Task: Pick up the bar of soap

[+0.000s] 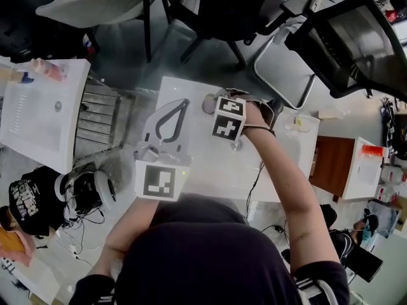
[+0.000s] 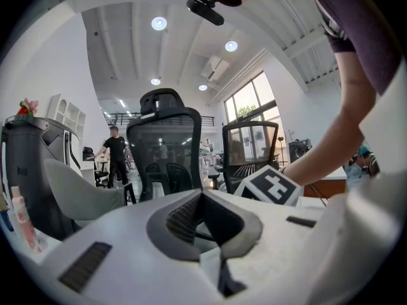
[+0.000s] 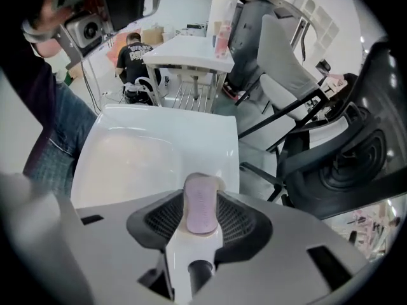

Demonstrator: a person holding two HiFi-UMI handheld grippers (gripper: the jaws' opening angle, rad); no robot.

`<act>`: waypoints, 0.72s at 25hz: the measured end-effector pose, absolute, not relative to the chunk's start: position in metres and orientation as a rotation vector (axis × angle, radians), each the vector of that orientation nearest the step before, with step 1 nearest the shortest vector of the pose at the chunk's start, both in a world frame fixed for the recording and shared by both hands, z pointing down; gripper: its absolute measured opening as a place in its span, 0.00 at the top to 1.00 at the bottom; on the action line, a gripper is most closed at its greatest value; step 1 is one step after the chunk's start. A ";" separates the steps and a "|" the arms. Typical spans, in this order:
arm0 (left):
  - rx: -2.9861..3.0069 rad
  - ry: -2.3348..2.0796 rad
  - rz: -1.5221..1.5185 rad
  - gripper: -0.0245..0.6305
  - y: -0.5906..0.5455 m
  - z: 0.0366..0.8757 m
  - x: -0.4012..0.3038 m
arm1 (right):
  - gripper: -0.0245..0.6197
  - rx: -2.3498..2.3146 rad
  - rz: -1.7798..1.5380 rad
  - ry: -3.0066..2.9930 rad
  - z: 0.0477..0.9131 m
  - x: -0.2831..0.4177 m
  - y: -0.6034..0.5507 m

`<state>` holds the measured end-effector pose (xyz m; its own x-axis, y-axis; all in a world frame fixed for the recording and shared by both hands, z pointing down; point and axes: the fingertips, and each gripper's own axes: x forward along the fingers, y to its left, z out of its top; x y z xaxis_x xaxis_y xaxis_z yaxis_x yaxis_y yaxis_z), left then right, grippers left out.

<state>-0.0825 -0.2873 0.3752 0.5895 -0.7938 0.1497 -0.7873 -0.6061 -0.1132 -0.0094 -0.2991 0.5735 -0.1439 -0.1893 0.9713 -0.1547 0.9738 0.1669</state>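
My right gripper (image 3: 202,196) pinches the bar of soap (image 3: 201,216). The pale pink bar stands on its narrow edge between the ribbed pads (image 3: 166,218), one pad against each flat side, and its far end pokes just past the tips. My left gripper (image 2: 200,194) has its jaws pressed together at the tips with nothing in them. It points up into the room, and in the head view it sits just beside the right one, nearer my body.

Under the soap lies a white table (image 3: 127,164), smooth and glossy. Bare top spreads to the left of my right gripper and back toward me. The far edge runs just beyond the soap, and the right-hand edge falls close beside the jaws.

Past the far edge I see a slatted metal rack (image 3: 191,91). Behind it is a second white table (image 3: 184,51) with a pink bottle (image 3: 221,38) on it, and a person in a black shirt (image 3: 135,51) sits low on the floor. Off the right-hand edge stand a grey shell chair (image 3: 286,56) and a black chair (image 3: 353,161), their legs near the table.

My left gripper looks at two black mesh chairs (image 2: 164,146), a standing person (image 2: 116,154), tall windows (image 2: 254,103) and round ceiling lights (image 2: 159,23).

From above, grey floor (image 1: 127,56) opens beyond the table. A brown cabinet (image 1: 334,164) sits just beside its right end, and a cable (image 1: 254,186) hangs near my right arm
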 end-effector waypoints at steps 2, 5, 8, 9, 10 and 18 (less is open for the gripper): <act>-2.771 1.387 -0.290 0.96 -0.289 0.376 -0.084 | 0.69 0.235 -0.021 -1.700 0.582 -0.009 -0.300; -2.773 1.403 -0.283 0.96 -0.291 0.377 -0.088 | 0.68 0.209 -0.012 -1.670 0.594 -0.008 -0.301; -2.772 1.406 -0.292 0.96 -0.293 0.379 -0.090 | 0.68 0.193 -0.005 -1.648 0.603 -0.006 -0.302; -2.774 1.407 -0.294 0.96 -0.294 0.379 -0.091 | 0.67 0.188 -0.002 -1.641 0.605 -0.006 -0.302; -2.777 1.411 -0.291 0.96 -0.295 0.379 -0.092 | 0.67 0.184 -0.002 -1.636 0.608 -0.006 -0.303; -2.789 1.420 -0.275 0.96 -0.300 0.383 -0.094 | 0.67 0.199 0.001 -1.618 0.629 0.010 -0.304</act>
<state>-0.0935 -0.2999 0.3829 0.5762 -0.8024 0.1554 -0.8023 -0.5916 -0.0794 0.0096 -0.3043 0.6288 -0.0441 -0.1277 0.9908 -0.1287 0.9843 0.1211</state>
